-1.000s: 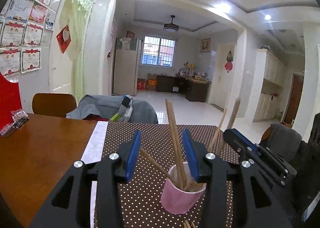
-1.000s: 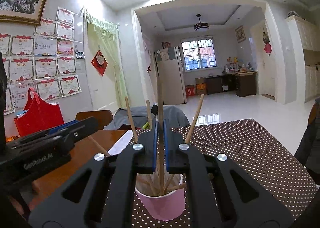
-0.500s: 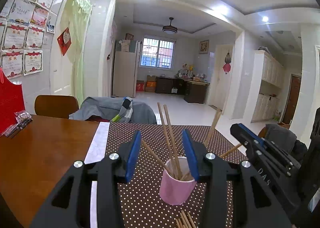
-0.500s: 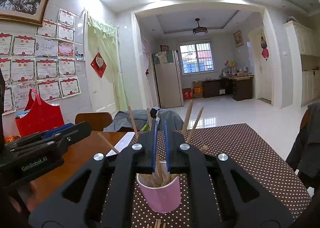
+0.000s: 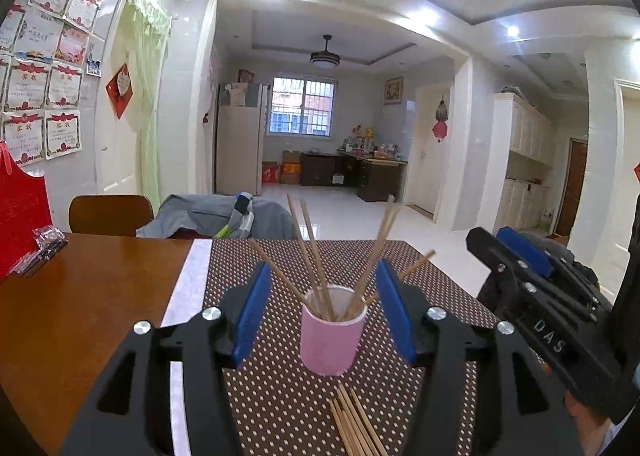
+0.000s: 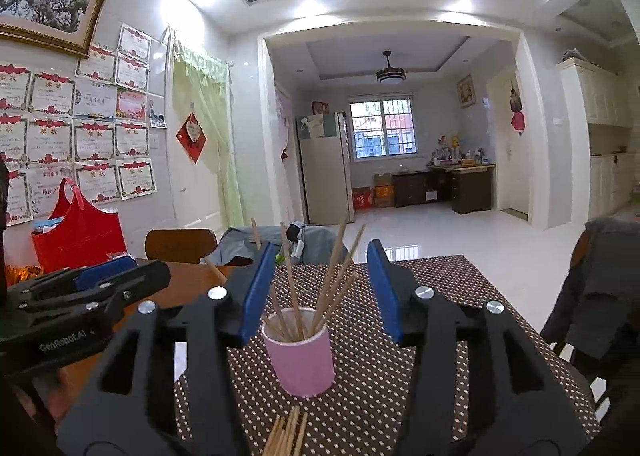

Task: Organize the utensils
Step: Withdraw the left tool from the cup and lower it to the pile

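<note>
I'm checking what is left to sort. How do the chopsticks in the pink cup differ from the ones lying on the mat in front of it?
The chopsticks in the cup stand on end and fan outward, held by the pink cup. The chopsticks on the mat lie flat, side by side in a tight bunch, outside the cup on the dotted mat. Both sets look like the same plain, light wooden sticks.

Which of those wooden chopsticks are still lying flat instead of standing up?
The bundle of wooden chopsticks lying flat on the dotted brown tablecloth, just in front of the pink paper cup. The others stand tilted inside that cup.
</note>
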Action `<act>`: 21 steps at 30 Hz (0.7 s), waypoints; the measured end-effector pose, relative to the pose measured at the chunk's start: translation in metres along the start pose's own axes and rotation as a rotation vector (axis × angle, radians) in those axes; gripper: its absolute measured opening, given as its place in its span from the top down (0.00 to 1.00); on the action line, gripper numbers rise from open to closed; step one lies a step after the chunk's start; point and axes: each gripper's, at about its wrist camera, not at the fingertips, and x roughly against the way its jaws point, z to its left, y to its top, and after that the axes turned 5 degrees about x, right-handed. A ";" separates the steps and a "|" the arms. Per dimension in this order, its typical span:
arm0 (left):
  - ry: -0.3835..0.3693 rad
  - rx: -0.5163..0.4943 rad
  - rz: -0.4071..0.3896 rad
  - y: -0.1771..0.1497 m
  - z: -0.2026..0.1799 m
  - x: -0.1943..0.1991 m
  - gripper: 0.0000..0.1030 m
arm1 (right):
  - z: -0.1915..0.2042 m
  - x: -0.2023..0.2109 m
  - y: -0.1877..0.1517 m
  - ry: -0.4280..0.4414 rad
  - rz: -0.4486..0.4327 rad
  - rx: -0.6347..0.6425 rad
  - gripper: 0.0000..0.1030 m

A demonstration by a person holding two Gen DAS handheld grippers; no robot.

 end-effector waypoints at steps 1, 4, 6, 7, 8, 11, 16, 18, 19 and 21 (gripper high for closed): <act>-0.001 0.001 0.007 -0.003 -0.001 0.002 0.47 | 0.000 0.002 0.000 -0.004 0.002 -0.001 0.53; -0.008 0.001 0.031 -0.011 -0.004 0.005 0.47 | -0.005 0.011 -0.006 -0.013 0.015 -0.008 0.50; -0.008 -0.001 0.050 -0.017 -0.006 0.005 0.47 | -0.008 0.015 -0.011 -0.015 0.029 -0.009 0.50; -0.011 -0.001 0.066 -0.020 -0.007 0.004 0.46 | -0.009 0.017 -0.014 -0.016 0.036 -0.009 0.49; -0.018 -0.002 0.084 -0.024 -0.008 0.004 0.46 | -0.011 0.018 -0.018 -0.018 0.049 -0.011 0.48; -0.041 0.006 0.147 -0.037 -0.005 -0.002 0.46 | -0.016 0.020 -0.030 -0.019 0.088 -0.015 0.46; -0.047 0.043 0.331 -0.068 0.008 -0.026 0.46 | -0.021 0.013 -0.054 -0.007 0.211 -0.014 0.42; -0.034 0.051 0.392 -0.081 0.012 -0.035 0.46 | -0.023 0.008 -0.065 0.001 0.263 -0.013 0.42; -0.028 0.054 0.433 -0.089 0.014 -0.041 0.46 | -0.024 0.006 -0.070 0.005 0.286 -0.015 0.41; -0.014 0.057 0.511 -0.107 0.017 -0.054 0.46 | -0.025 0.000 -0.083 0.016 0.339 -0.018 0.41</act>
